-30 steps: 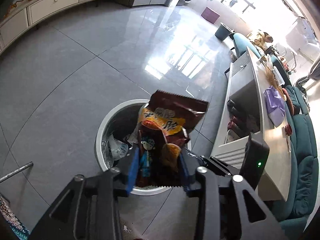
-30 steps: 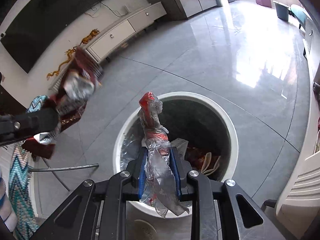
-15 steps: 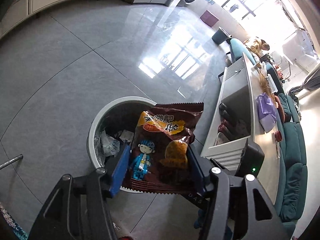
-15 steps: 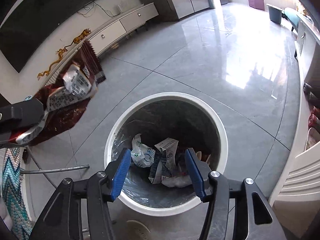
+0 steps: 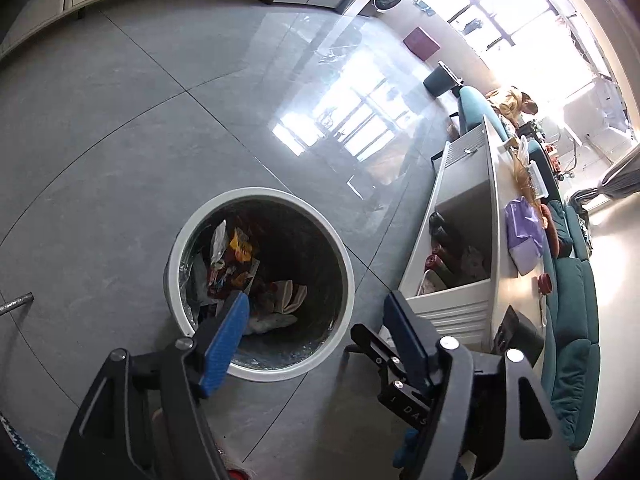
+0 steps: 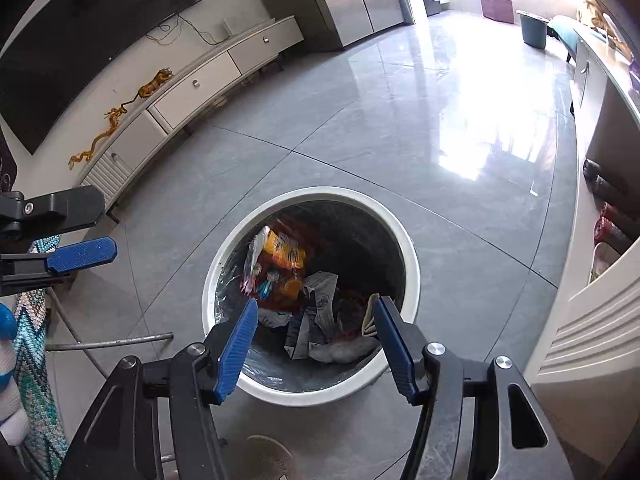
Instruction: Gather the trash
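Observation:
A round white trash bin (image 5: 344, 256) (image 6: 412, 248) stands on the grey tiled floor below both grippers. Inside it lies the brown and orange snack bag (image 5: 236, 252) (image 6: 280, 264) on top of white cartons and wrappers (image 6: 320, 312). My left gripper (image 5: 316, 312) hangs over the bin's near rim, its jaws opening with nothing between them. My right gripper (image 6: 314, 320) is also above the bin, its jaws still opening and empty. In the right wrist view the left gripper's fingers (image 6: 80, 254) show at the left edge.
A long white table (image 5: 492, 240) with an open shelf stands right of the bin, a teal sofa (image 5: 576, 320) behind it. A white TV cabinet (image 6: 192, 92) lines the far wall. A thin metal bar (image 6: 112, 342) and a zigzag patterned cloth (image 6: 32, 360) sit left.
The left gripper opened and the snack bag fell into the bin. The right gripper let go of its clear red wrapper, which dropped in, and its jaws spread wide.

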`<state>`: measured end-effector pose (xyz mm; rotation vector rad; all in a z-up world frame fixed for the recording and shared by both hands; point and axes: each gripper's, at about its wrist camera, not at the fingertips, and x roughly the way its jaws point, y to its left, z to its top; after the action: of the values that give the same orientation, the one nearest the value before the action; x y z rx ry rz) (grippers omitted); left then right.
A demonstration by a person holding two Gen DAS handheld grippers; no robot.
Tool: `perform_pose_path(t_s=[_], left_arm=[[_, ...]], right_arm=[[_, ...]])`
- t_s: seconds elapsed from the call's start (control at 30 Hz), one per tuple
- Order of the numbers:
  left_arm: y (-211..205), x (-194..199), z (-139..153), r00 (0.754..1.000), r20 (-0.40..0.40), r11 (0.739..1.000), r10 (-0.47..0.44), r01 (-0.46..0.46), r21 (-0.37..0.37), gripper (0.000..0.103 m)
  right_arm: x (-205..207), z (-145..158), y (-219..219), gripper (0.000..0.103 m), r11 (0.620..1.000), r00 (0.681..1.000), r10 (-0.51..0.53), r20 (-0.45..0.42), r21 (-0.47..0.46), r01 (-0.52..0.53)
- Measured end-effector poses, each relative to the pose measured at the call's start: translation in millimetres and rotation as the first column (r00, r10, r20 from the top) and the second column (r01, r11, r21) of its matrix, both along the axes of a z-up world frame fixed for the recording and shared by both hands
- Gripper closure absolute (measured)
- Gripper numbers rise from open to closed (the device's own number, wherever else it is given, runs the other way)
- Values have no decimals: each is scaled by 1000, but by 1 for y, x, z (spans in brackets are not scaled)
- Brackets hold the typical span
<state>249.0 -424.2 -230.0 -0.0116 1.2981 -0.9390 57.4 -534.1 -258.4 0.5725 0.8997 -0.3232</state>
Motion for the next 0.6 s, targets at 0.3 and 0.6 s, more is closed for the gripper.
perform_pose_path(t_s=[0.3, 0.6], left_arm=[[35, -13, 48, 984, 171, 999, 47, -48, 2, 34], [115, -39, 115, 923, 378, 996, 78, -84, -1, 34]], right_arm=[[-2, 30, 14, 44, 1000, 999, 12, 51, -16, -11], [1, 103, 68, 36, 992, 979, 100, 175, -96, -84]])
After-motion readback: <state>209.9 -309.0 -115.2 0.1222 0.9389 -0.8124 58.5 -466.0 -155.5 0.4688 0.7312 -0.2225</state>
